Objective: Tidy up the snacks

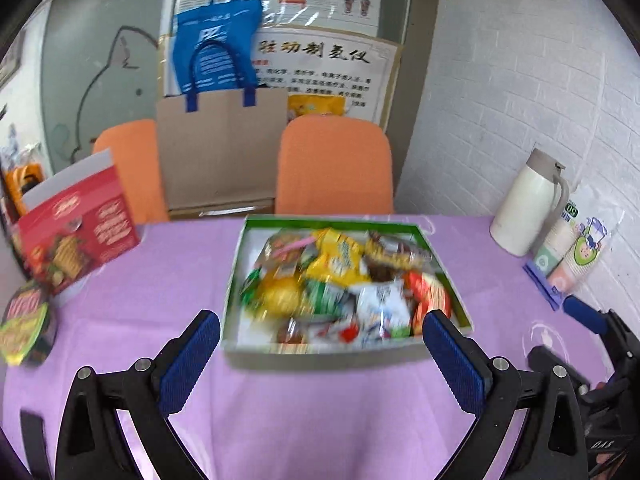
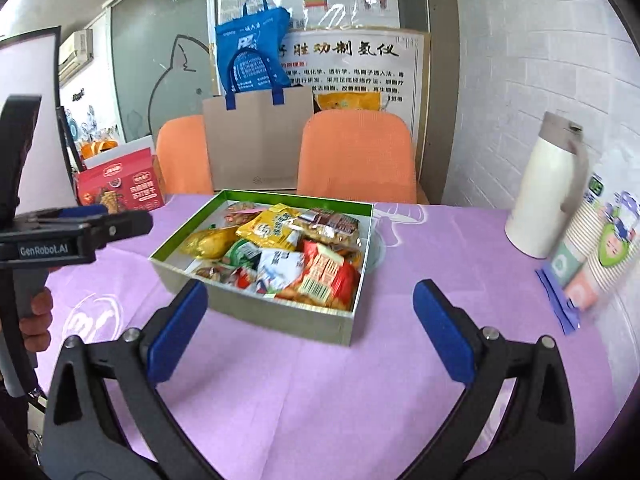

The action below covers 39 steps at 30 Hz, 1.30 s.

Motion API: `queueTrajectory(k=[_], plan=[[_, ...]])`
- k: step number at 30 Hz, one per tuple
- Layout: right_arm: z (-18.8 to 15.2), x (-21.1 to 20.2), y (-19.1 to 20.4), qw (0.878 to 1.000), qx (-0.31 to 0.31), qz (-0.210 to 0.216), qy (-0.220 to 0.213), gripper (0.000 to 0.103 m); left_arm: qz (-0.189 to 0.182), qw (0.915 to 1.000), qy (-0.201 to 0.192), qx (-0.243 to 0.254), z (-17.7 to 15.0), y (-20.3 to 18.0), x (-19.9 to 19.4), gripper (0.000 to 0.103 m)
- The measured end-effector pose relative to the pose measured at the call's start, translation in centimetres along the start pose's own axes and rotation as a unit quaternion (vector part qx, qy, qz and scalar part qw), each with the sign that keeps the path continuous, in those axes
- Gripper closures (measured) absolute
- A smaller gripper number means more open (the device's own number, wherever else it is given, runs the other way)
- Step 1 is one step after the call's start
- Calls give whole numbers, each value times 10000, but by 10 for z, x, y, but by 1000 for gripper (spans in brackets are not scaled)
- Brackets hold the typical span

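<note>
Purple tablecloth [image 2: 320, 380] (brick wall [image 2: 540, 60] beside it) fronts two orange chairs [image 2: 356, 152].

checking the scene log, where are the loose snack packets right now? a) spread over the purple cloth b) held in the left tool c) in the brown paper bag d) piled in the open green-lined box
d: the snack packets lie heaped inside the open green-lined box on the purple cloth, while the left tool and right tool are both open and empty.
</note>
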State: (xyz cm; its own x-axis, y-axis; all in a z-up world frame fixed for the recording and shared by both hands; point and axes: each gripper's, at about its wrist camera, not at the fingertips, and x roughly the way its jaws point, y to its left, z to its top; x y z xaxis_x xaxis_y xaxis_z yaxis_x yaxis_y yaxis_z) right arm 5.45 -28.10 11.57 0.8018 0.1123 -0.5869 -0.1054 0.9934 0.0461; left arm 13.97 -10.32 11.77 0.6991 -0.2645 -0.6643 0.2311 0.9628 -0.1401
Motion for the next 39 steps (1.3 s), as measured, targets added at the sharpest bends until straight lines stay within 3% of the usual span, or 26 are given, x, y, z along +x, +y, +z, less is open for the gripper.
queueTrajectory(k=[4,13,39], plan=[[-29,-18,17,9999,18,-110,51,1,361,9993,-33,39,-42,2,-26,0],[-72,-20,30,9980,210,-476,353,1,351,9990,254,86,-105,-2,-44,0],[-87,-17,33,9969,325,-544,466,1,596,9980,202,-93,-124,7,-59,0]])
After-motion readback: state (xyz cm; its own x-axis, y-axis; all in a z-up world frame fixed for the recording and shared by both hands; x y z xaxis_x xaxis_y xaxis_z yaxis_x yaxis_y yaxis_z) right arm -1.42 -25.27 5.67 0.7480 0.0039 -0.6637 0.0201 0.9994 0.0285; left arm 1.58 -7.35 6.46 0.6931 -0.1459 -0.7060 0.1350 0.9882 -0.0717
